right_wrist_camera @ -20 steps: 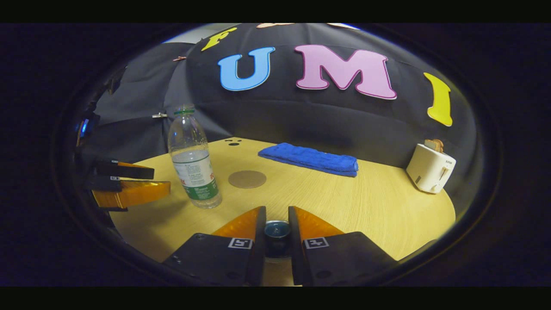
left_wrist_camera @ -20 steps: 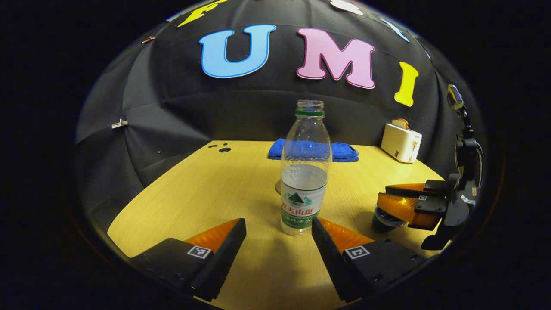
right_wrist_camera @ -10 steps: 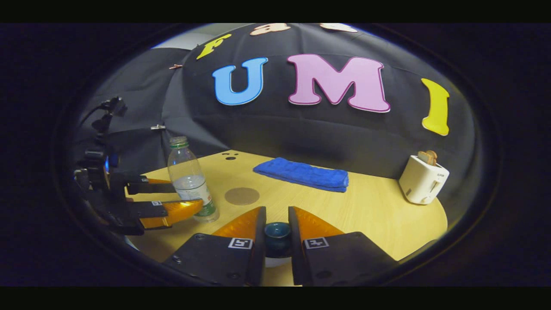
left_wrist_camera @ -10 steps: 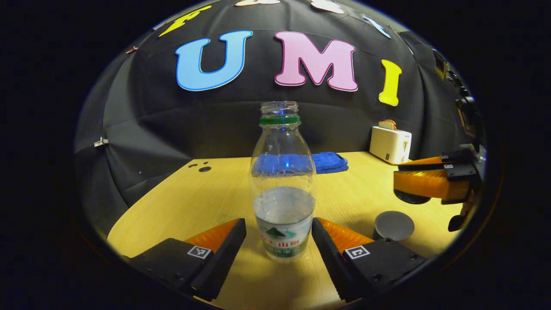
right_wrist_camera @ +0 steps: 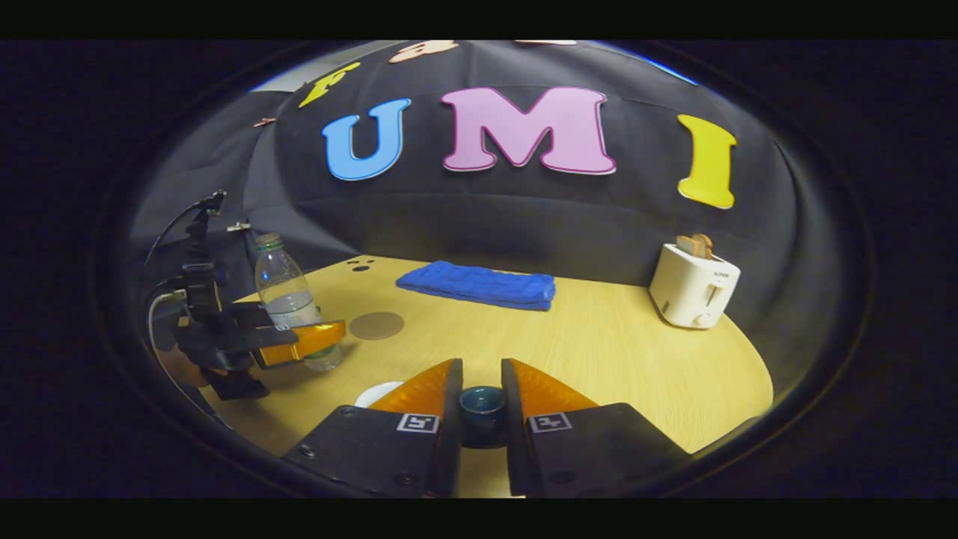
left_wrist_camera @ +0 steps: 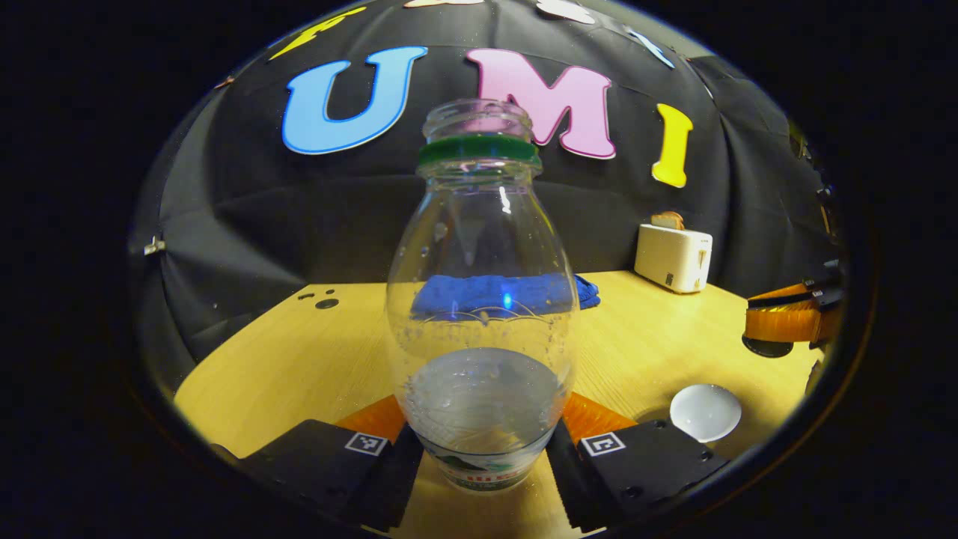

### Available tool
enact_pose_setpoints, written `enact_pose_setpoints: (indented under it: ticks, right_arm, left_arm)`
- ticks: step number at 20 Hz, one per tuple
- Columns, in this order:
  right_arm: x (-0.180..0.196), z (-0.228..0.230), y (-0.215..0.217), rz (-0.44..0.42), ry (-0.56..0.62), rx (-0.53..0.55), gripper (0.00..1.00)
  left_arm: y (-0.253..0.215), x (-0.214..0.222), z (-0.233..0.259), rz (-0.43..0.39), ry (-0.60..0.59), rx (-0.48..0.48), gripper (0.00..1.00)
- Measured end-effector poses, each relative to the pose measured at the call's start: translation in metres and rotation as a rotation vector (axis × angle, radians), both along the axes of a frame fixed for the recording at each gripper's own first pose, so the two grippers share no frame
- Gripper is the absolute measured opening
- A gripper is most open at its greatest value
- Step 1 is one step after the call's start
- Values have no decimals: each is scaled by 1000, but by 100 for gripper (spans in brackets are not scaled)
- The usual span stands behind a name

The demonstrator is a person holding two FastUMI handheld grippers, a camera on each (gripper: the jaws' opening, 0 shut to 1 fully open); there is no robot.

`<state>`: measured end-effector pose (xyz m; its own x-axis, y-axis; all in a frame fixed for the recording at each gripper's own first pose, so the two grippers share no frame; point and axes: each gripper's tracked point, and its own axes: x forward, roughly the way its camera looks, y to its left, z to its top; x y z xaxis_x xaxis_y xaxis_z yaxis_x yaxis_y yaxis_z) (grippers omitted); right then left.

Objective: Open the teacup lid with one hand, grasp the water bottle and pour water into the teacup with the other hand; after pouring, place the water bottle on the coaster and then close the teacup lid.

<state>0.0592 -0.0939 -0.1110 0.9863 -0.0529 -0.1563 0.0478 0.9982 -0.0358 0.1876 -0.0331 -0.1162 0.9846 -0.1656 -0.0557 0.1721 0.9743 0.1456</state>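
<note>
Advanced since the last frame, left gripper (left_wrist_camera: pixel 483 442) brackets the bottle (left_wrist_camera: pixel 483 314); right gripper (right_wrist_camera: pixel 481 397), lifted, pinches the lid (right_wrist_camera: pixel 481 404).

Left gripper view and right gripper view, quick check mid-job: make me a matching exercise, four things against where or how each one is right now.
Things:
1. water bottle
2. teacup lid
3. teacup
4. coaster

States:
A. uncovered on the table
B. bare, nothing resting on it
C. between the left gripper fingers, cap off, partly full
D. held up off the cup by its knob in the right gripper

Pairs: 1-C, 2-D, 3-A, 4-B
</note>
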Motion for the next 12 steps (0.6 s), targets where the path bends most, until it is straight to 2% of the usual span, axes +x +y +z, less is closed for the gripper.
enact_pose_setpoints:
  ticks: [5, 6, 7, 8, 9, 11, 12]
  right_arm:
    - [-20, -5, -26, -64, 0, 19, 34]
    - [-25, -6, -32, -76, -2, 19, 34]
    - [-28, -7, -37, -89, -5, 21, 29]
    - [-32, -8, -43, -101, -7, 26, 29]
    - [-35, -9, -47, -113, -7, 34, 34]
    - [-40, -12, -56, -136, -10, 49, 34]
    - [-43, -15, -59, -145, -9, 55, 28]
  left_arm:
    - [13, -5, 8, 32, -9, 423, 75]
    - [12, -5, 13, 24, -19, 501, 75]
    - [8, -4, 15, 14, -27, 587, 75]
    - [6, -5, 15, 0, -33, 677, 75]
    - [2, -4, 14, -17, -36, 766, 75]
    - [-9, -5, 7, -51, -51, 892, 75]
    - [-15, -4, 2, -68, -47, 941, 76]
